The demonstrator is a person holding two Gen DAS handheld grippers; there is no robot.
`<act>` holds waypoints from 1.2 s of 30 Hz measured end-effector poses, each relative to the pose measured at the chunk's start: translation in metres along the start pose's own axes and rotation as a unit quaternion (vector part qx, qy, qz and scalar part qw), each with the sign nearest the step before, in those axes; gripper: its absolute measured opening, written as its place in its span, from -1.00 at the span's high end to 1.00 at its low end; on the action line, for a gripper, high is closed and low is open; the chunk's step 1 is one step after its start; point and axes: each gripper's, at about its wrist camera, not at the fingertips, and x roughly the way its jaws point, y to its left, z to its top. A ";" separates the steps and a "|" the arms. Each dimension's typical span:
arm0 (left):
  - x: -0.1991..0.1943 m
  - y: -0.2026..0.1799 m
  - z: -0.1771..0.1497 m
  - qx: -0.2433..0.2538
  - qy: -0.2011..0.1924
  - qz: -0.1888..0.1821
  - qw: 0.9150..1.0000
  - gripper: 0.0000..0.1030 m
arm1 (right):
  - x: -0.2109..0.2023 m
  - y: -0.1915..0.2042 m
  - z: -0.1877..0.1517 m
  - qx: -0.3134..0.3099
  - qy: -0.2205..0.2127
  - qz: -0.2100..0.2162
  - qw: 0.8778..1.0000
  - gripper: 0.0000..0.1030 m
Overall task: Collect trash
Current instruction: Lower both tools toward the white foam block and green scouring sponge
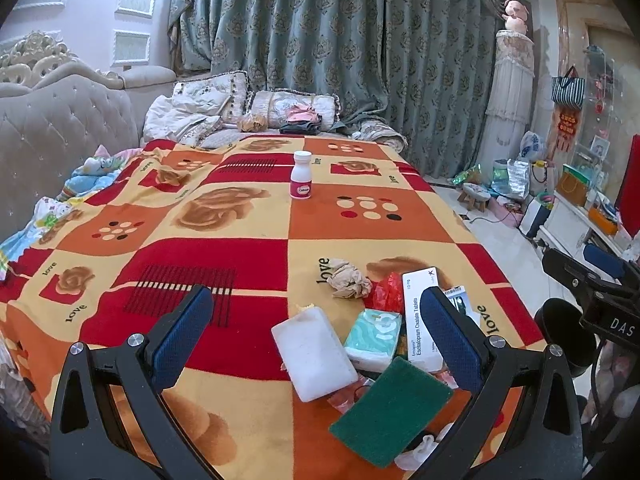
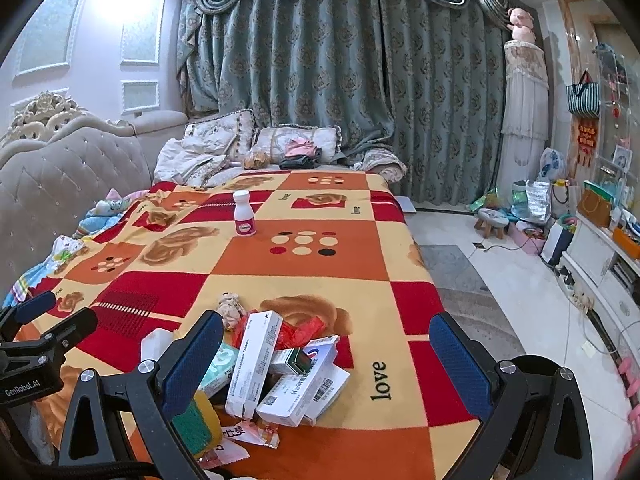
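Both grippers hover over the near end of a bed with a patchwork blanket (image 1: 248, 248). Left gripper (image 1: 316, 312) fingers spread wide, nothing between them. Right gripper (image 2: 326, 338) fingers also wide apart, empty. The trash pile sits at the near edge of the bed: white sponge (image 1: 314, 354), green scouring pad (image 1: 390, 406), tissue pack (image 1: 374, 338), long tablet box (image 2: 254, 364), more small boxes (image 2: 304, 390), crumpled paper (image 1: 350, 278), red wrapper (image 1: 386, 292). White pill bottle (image 1: 301, 176) stands upright well apart, mid-bed.
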 end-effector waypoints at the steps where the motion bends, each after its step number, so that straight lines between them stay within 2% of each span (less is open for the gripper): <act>1: 0.000 0.000 0.000 0.000 0.000 0.000 1.000 -1.00 | 0.000 0.001 0.001 0.000 0.001 0.001 1.000 -0.99; 27: -0.001 -0.002 0.006 -0.004 -0.003 0.000 1.000 -1.00 | 0.004 0.001 0.000 0.002 0.011 0.004 1.000 -0.99; 36: 0.004 -0.001 0.000 -0.007 0.007 -0.001 1.000 -1.00 | 0.007 0.001 -0.002 0.000 0.019 0.005 1.000 -0.99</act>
